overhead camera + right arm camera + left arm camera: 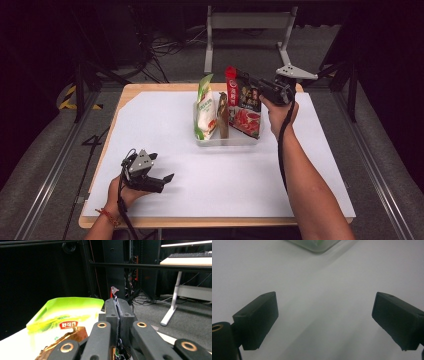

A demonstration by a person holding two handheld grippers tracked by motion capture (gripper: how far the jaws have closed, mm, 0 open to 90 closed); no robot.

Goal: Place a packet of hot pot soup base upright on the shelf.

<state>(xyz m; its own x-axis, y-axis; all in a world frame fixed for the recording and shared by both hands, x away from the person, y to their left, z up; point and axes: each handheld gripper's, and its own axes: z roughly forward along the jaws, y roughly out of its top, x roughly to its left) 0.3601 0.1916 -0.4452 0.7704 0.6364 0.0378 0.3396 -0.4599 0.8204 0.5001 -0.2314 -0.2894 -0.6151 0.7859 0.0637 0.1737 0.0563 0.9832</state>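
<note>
A clear plastic tray (pixel 235 141) stands at the middle back of the white sheet and holds three upright packets: a green-and-white one (pixel 205 107), a thin brown one (pixel 223 115) and a red-and-black one (pixel 245 102). My right gripper (pixel 248 80) is shut on the top edge of the red-and-black packet (pixel 114 291); its jaws press together in the right gripper view, beside the green packet (pixel 67 312) and the brown packet (pixel 71 336). My left gripper (pixel 162 177) rests low near the front left, open, with nothing between its fingers (pixel 259 320). A corner of the tray (pixel 315 245) lies ahead of it.
The white sheet (pixel 150 125) covers a wooden table (pixel 125 92). Dark floor, cables and a metal stand (pixel 247 22) lie behind the table. A black cable trails from each gripper along the forearm.
</note>
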